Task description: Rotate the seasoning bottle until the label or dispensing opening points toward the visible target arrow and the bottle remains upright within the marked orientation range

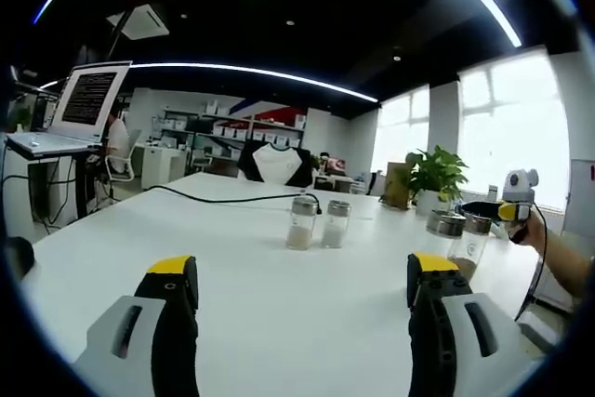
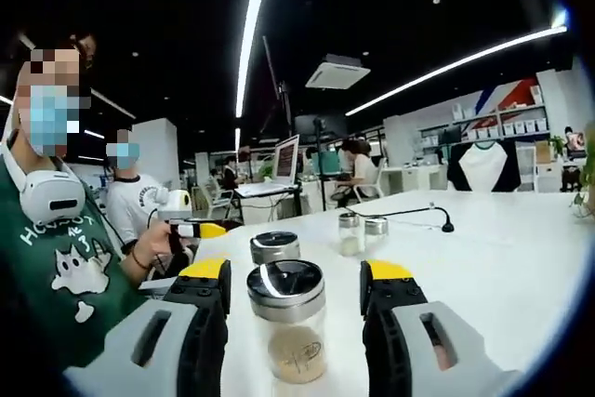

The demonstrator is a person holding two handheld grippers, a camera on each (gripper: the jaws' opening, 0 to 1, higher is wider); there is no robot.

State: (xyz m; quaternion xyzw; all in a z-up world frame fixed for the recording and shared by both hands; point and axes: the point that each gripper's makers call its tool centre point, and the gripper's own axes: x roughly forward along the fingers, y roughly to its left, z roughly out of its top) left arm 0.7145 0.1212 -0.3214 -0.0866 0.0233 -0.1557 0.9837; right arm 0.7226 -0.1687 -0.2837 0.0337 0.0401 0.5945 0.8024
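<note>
Currently: left tool [image 1: 302, 290] jaws apart over bare white table [image 1: 242, 258], two distant shakers [image 1: 316, 222] ahead. Right tool [image 2: 293, 295] jaws apart, flanking upright seasoning bottle [image 2: 288, 323] without contact; brown round label, writing illegible. Second bottle [image 2: 275, 248] just behind.

The white surface [image 1: 242, 267] carries four seasoning bottles: one pair [image 1: 316, 222] near the black cable [image 1: 223, 198], another pair [image 2: 284, 309] well apart from it.

Open office with a black ceiling and LED light strips [image 1: 251, 72]. A white table [image 1: 232, 258], a laptop [image 1: 79, 104] at ten o'clock, bright windows [image 1: 516, 123] at two, and a potted plant [image 1: 435, 174] beside them.
</note>
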